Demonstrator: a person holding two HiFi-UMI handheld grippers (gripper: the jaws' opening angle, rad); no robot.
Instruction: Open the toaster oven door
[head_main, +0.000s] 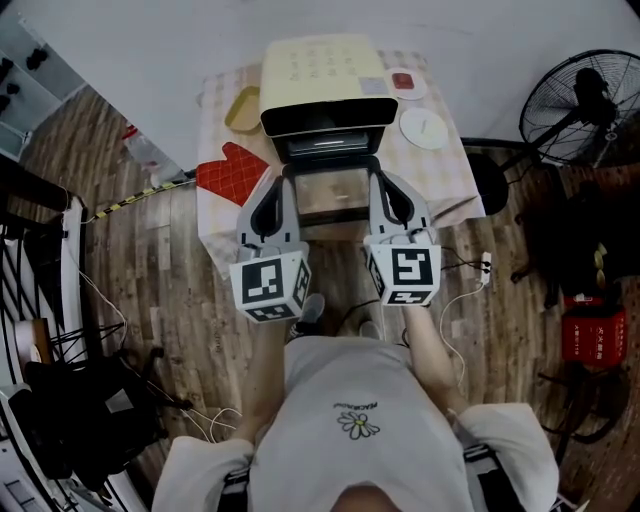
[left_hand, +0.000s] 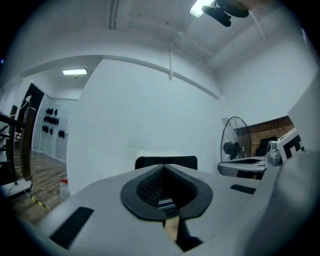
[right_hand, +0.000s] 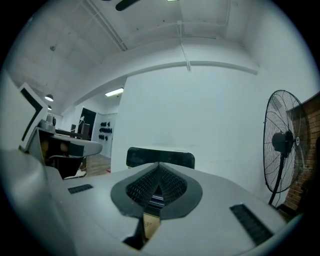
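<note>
A cream toaster oven (head_main: 322, 82) stands at the back of a small table. Its glass door (head_main: 332, 196) hangs folded down toward me, leaving the dark cavity (head_main: 328, 145) open. My left gripper (head_main: 283, 180) lies along the door's left edge and my right gripper (head_main: 378, 180) along its right edge. Both are shut with nothing visibly between the jaws. In the left gripper view the closed jaws (left_hand: 165, 172) point up at the oven's dark front (left_hand: 166, 162) and a white wall. The right gripper view shows the same: closed jaws (right_hand: 159, 170) with the oven (right_hand: 160, 157) beyond.
A red oven mitt (head_main: 232, 172) lies left of the door and a yellow tray (head_main: 242, 108) beside the oven. A white plate (head_main: 424, 128) and a small red dish (head_main: 404, 82) sit to the right on the chequered tablecloth (head_main: 452, 180). A floor fan (head_main: 585, 105) stands right; cables cross the floor.
</note>
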